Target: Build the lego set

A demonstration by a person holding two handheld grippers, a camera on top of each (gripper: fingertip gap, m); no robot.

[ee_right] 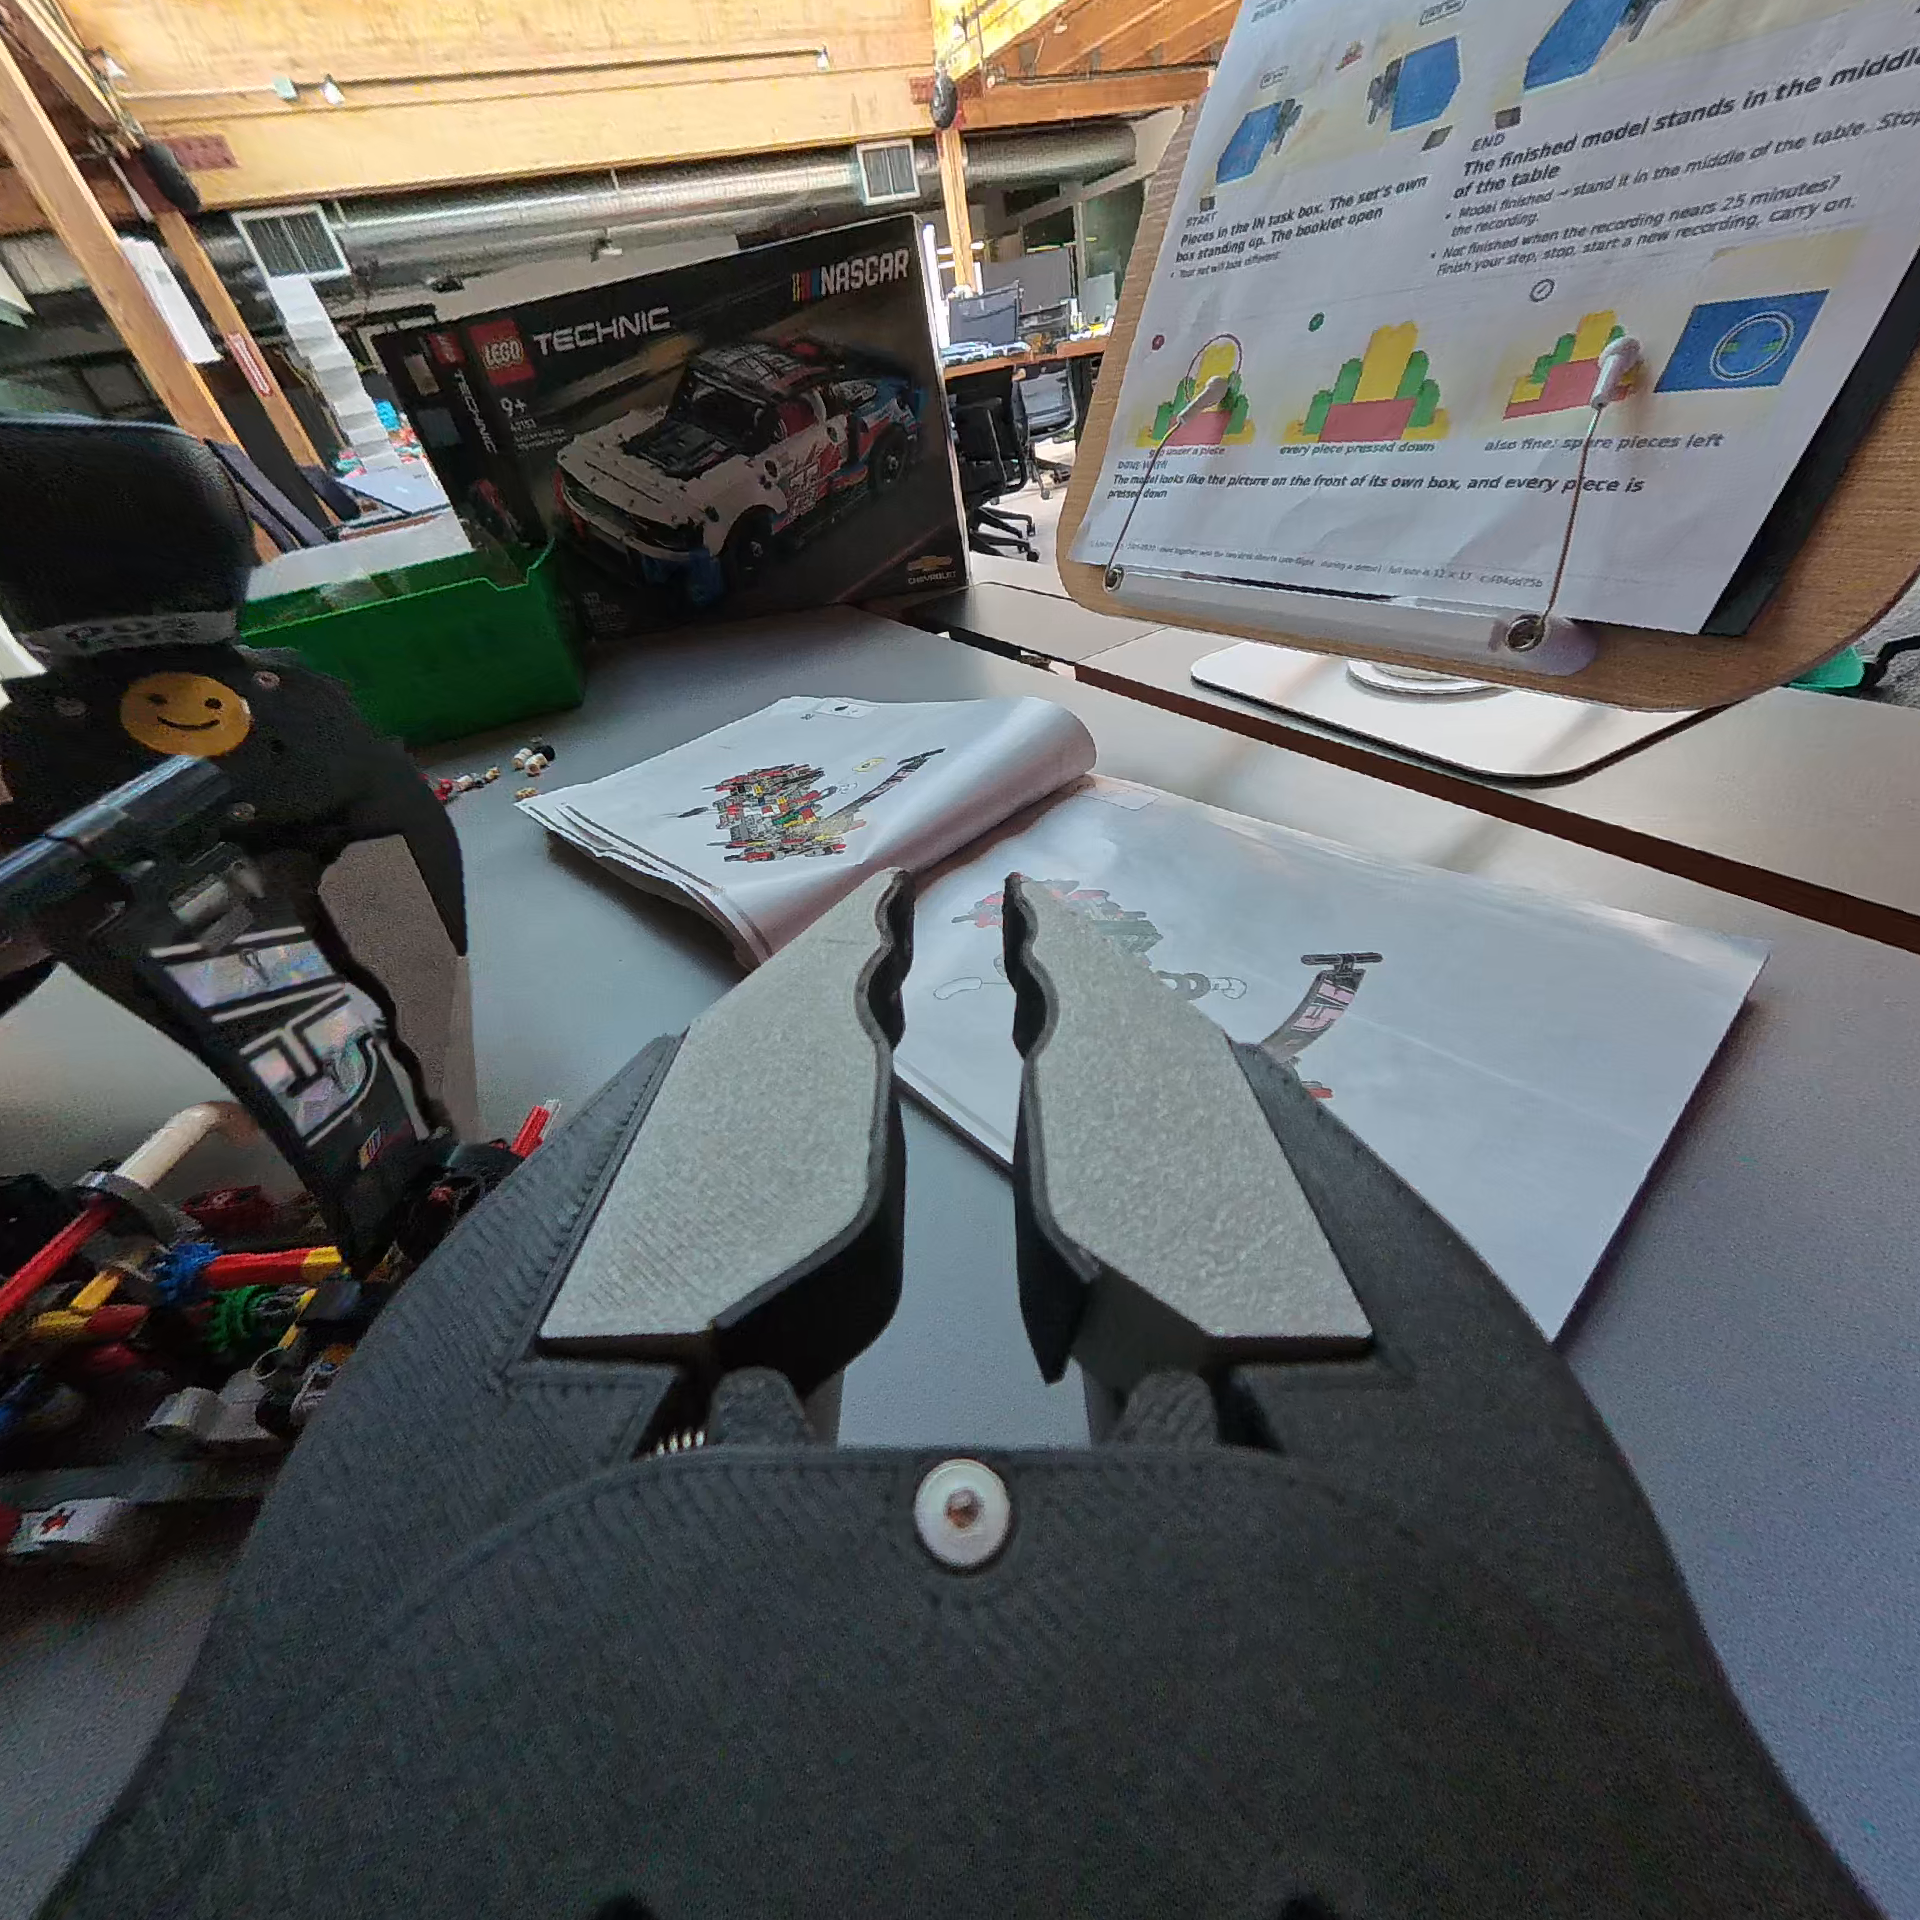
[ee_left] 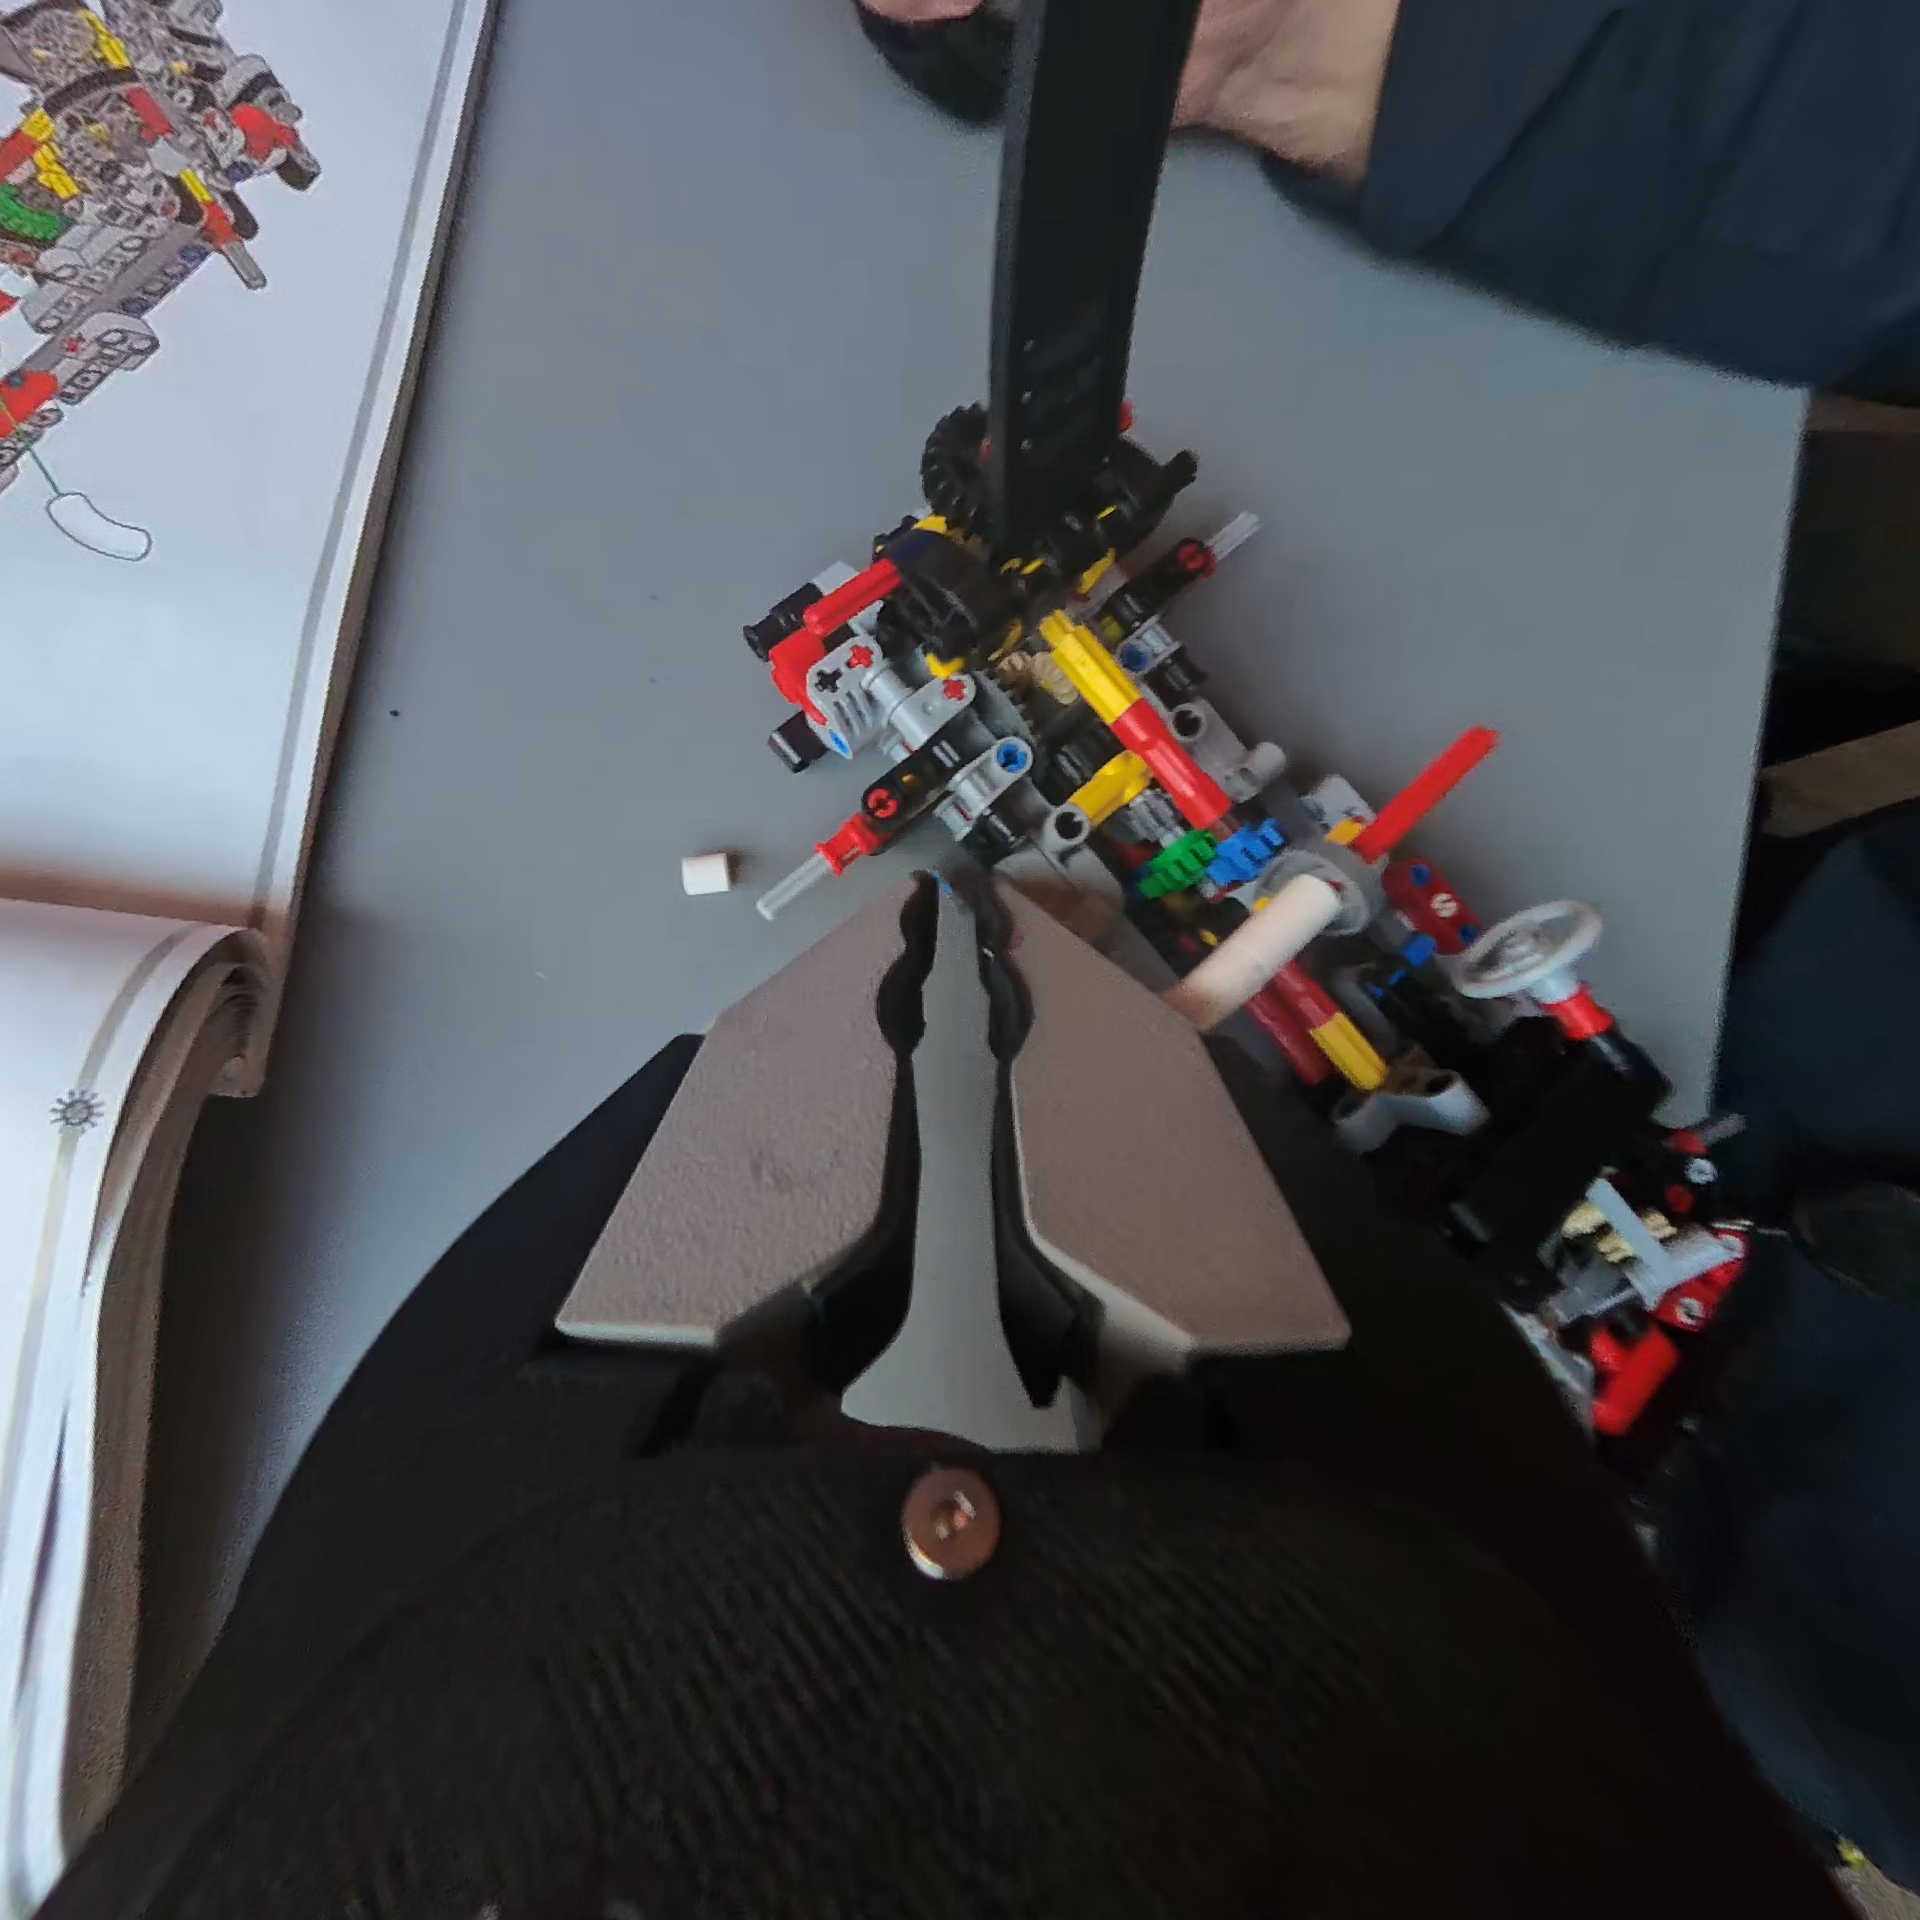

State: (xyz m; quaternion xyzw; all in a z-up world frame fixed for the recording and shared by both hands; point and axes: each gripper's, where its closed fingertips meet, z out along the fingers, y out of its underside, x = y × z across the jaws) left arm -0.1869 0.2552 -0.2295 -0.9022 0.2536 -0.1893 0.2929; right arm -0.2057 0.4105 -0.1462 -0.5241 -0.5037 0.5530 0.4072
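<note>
At the left edge lies an open booklet (ee_left: 208,623). A small white piece (ee_left: 710,873) sits near the left gripper (ee_left: 951,899), whose jaws are almost pressed together; anything pinched cannot be told. The brick model (ee_left: 1091,707), centre right, looks light, stiff and fragile; its grey frame seems the best place to hold. The right gripper (ee_right: 956,904) is spread, holding nothing.

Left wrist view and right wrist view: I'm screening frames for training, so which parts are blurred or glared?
Left wrist view: sleeve and the model's lower right end smeared. Right wrist view: sharp, glare on the booklet's right page, edges bowed by the wide lens.
</note>
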